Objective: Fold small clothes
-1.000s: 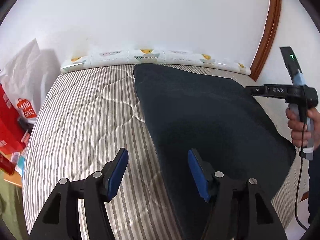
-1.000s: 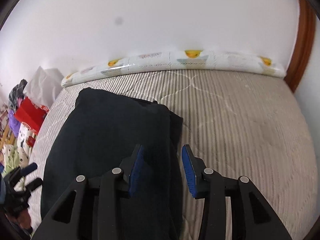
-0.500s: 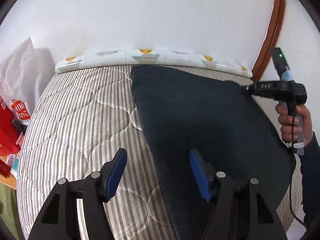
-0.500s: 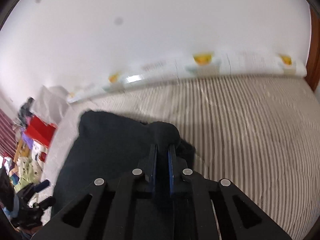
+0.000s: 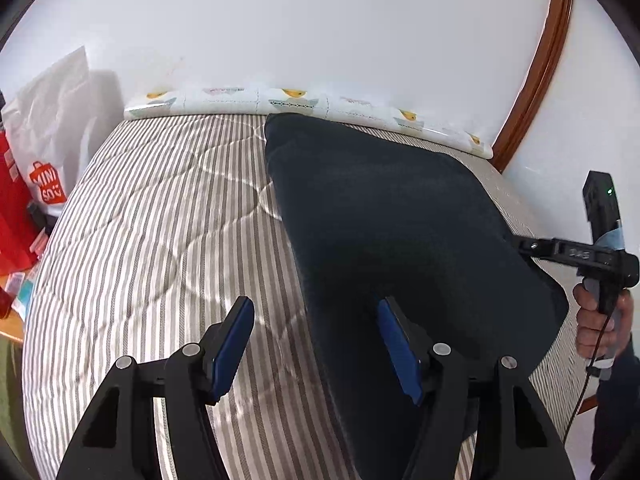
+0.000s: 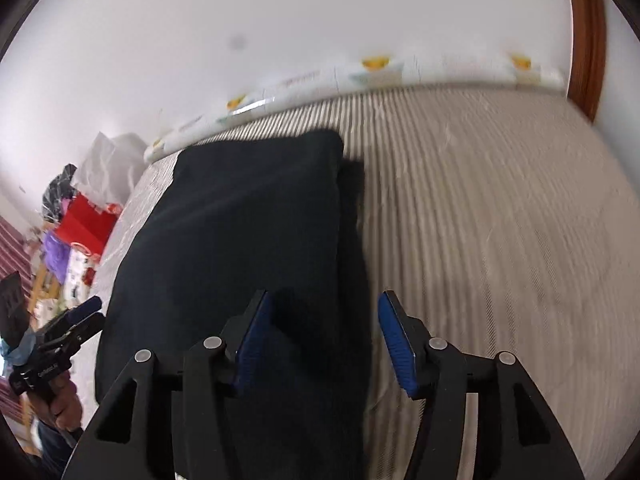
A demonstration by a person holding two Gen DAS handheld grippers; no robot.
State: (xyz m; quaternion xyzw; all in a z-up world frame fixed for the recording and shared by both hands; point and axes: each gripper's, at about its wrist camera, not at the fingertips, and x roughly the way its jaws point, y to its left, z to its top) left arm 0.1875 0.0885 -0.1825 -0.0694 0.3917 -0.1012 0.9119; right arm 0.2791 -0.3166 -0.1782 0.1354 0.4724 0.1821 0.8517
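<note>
Striped quilted bed (image 5: 152, 240) carries the work. Left hand-held gripper (image 5: 316, 344) at 6 o'clock stands wide, straddling the left edge of the folded dark navy fabric garment (image 5: 392, 216). Right hand-held gripper (image 6: 326, 340) stands wide over the right edge, holding nothing. Judged step: re-grasp between folds. Next move: pinch both near edges, fold toward 12 o'clock.

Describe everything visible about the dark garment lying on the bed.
The dark garment is navy or near-black, of soft, matte cloth, laid flat on the striped mattress as a long folded slab with rounded corners. Its far end almost reaches the patterned bolster by the wall. In the right wrist view a lower layer peeks out along its right edge. Both the left gripper and the right gripper hover open at its near end; neither grips it.
</note>
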